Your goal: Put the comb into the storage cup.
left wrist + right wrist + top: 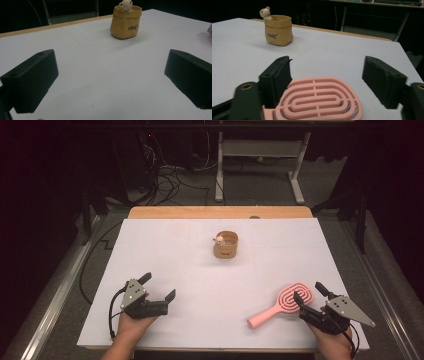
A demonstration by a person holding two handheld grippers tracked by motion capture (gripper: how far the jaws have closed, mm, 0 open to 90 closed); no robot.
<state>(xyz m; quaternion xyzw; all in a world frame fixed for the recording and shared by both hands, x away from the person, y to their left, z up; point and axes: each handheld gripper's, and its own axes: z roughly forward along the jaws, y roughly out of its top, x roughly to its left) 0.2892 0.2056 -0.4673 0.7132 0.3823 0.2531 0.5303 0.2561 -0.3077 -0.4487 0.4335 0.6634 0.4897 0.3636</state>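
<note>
A: Pink plastic, a hairbrush (283,303), lying flat near the right end of the tabletop's (200,280) near edge. Oval head with looped ribs toward the right edge, handle slanting back toward the near edge.

B: Right tongs (311,292)?

A: Held in the person's right hand at the near right corner. Jaws apart, one to either side of the brush head. In the right gripper view the head (319,102) sits between them, just against the left jaw, with a clear gap to the right jaw. No pinch on it; the brush rests on the tabletop.

B: And the other side?

A: Left tongs (160,287) held in the left hand near the near left corner, jaws spread as wide as they go, gripping nothing. In the left gripper view there is bare white surface between the two black jaws.

B: Anything else on the surface?

A: One tan pouch-shaped pot (225,245), upright, toward the far edge and roughly midway between left and right edges. A small cream bear figure (219,239) peeks over its rim on the left side. Dark lettering on the pot's wall, too small to read. Pot stands well apart from both tongs and from the brush.

B: Surface itself?

A: White sheet over a wooden top; a strip of wood shows along the far edge
</note>
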